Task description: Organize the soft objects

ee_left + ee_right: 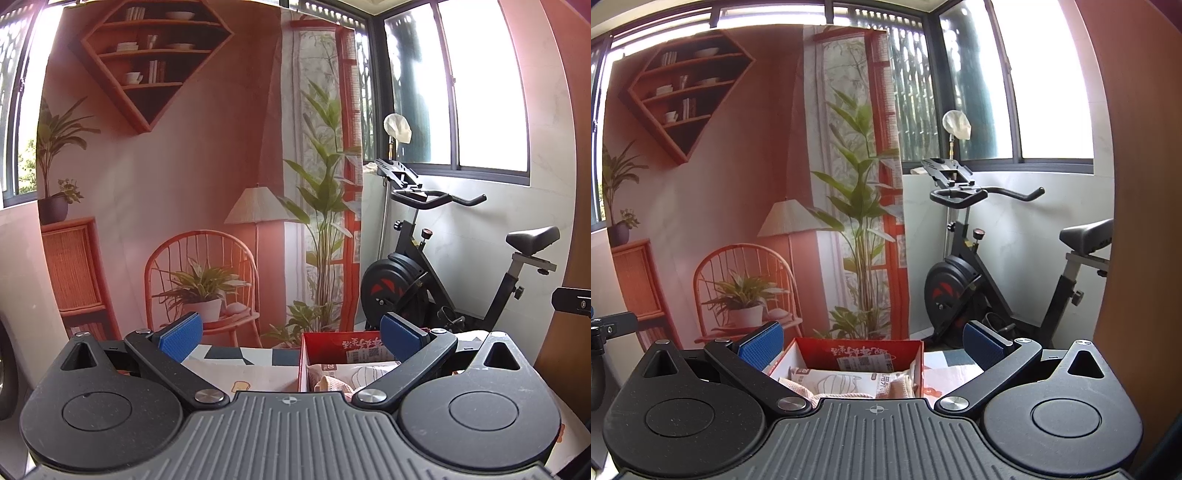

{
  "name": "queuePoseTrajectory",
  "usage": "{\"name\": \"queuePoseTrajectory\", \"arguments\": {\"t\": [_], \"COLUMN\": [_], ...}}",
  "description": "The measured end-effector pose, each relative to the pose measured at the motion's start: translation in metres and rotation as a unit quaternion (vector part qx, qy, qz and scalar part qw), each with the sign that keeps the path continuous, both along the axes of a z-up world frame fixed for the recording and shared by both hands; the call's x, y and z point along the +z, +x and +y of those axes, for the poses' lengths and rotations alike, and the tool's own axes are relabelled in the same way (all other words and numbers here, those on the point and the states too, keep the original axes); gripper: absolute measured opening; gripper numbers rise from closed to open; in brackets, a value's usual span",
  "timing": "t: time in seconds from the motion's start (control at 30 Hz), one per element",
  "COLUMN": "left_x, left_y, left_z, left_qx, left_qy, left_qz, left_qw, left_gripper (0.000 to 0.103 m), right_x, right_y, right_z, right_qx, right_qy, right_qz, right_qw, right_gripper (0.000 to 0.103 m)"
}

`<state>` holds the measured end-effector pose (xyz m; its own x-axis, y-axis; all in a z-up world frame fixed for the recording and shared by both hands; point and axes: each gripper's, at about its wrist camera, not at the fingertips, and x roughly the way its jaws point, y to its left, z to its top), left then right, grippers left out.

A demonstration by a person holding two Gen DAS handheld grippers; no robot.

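Grippers both level, aimed over the red box (857, 354) toward the printed backdrop (184, 166). Left gripper (291, 338) sits left of the box, jaws spread wide, nothing between the blue pads (181, 336). Right gripper (871, 341) faces the box squarely, jaws equally wide, empty. Inside the box: white printed packet (846, 382), long axis running across the box, flanked by pinkish cloth (897, 387). Box stands open-topped on the patterned table cover (229, 360). Exercise bike (979, 280) beyond the box, to its right.
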<state>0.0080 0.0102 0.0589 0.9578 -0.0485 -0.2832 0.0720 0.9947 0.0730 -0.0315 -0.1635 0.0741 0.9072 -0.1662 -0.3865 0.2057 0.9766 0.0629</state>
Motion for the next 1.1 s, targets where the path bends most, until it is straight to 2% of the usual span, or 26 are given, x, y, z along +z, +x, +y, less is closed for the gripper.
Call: {"name": "queuePoseTrajectory", "arguments": {"t": [1.1], "left_x": [-0.0019], "left_y": [-0.0048], "left_z": [0.0014], "left_qx": [-0.023], "left_qy": [-0.002], "left_qz": [0.007], "left_qw": [0.9997], "left_gripper": [0.103], "right_x": [-0.0062], "right_y": [0.0027], "right_z": [-0.0015], "right_qx": [-0.013], "right_qy": [-0.002], "right_qz": [0.002], "right_qw": [1.000], "right_gripper": [0.103]}}
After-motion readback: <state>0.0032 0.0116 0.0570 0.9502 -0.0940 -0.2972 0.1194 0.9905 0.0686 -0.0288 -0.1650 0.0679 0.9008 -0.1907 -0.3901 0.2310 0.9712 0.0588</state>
